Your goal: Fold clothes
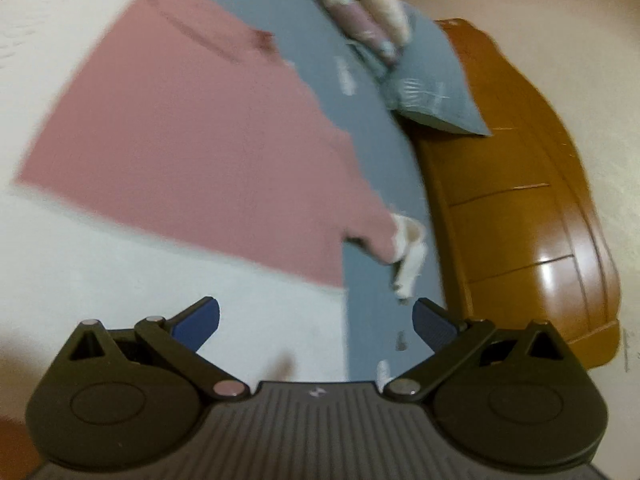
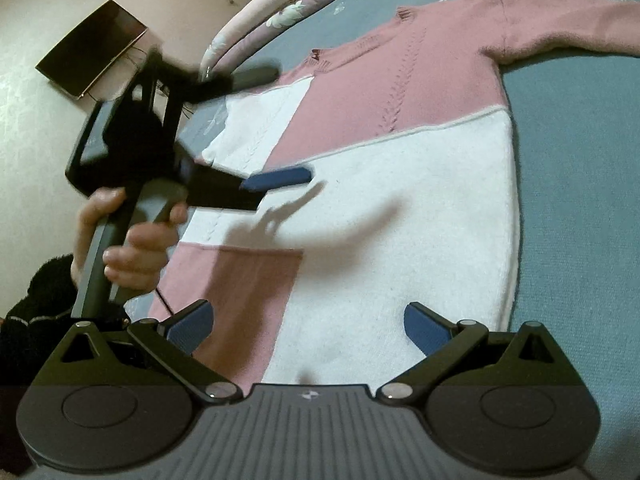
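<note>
A pink and white knit sweater [image 2: 400, 184] lies flat on the blue-grey bed sheet [image 2: 580, 168]. Its right sleeve [image 2: 572, 24] stretches out to the side. A white and pink part [image 2: 256, 132] is folded over along its left side. My right gripper [image 2: 308, 328] hovers open over the sweater's hem, holding nothing. A hand [image 2: 132, 248] holds my left gripper [image 2: 292, 122] open above the sweater's left half. In the left wrist view the left gripper [image 1: 316, 316] is open and empty above the sweater [image 1: 180, 140], near a pink sleeve's white cuff [image 1: 408, 256].
A blue-grey pillow [image 1: 436, 92] and a floral quilt [image 1: 352, 8] lie at the head of the bed. The wooden bed frame [image 1: 520, 208] runs along the sheet's edge. A dark flat panel [image 2: 92, 56] lies on the floor. A black fuzzy sleeve [image 2: 40, 300] shows at the left.
</note>
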### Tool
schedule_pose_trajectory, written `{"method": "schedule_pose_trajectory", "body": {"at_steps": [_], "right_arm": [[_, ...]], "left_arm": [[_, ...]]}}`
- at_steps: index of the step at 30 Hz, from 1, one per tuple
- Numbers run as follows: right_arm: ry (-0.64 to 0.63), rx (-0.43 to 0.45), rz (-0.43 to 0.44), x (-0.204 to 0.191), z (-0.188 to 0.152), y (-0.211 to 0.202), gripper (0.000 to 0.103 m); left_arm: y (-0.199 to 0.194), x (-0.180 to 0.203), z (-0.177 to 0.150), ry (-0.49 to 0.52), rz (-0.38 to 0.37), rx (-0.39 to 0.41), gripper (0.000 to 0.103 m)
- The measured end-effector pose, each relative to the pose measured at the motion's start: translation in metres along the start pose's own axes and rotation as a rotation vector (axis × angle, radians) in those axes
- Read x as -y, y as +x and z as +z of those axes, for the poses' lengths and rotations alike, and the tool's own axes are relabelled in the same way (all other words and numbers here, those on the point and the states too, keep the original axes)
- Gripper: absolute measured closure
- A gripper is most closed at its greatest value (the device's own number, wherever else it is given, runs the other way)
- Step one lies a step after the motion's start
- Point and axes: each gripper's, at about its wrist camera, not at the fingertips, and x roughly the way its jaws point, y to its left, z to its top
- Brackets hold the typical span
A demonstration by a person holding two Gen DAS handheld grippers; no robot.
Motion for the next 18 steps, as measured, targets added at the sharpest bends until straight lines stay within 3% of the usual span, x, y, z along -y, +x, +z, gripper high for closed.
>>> {"method": "schedule_pose_trajectory", "body": {"at_steps": [5, 9, 11, 15, 18], "right_arm": [[0.005, 0.000, -0.007, 0.001, 0.001, -0.003, 0.000], [-0.048, 0.005, -0.024, -0.004, -0.003, 0.001, 0.000], [-0.077, 0.000, -0.041, -0.008, -0.004, -0.001, 0.000], [-0.108, -0.001, -0.061, -0.012, -0.006, -0.005, 0.000], [-0.125, 0.004, -0.064, -0.013, -0.007, -0.001, 0.000]], "left_arm": [[-0.024, -0.019, -0.016, -0.039, 0.018, 0.032, 0.001], [-0.054, -0.019, -0.035, -0.036, -0.005, 0.118, 0.001], [-0.060, -0.021, -0.045, -0.023, 0.006, 0.121, 0.001], [-0.055, -0.033, -0.050, -0.012, 0.101, 0.067, 0.001], [-0.072, -0.036, -0.047, -0.068, 0.087, 0.118, 0.001]]}}
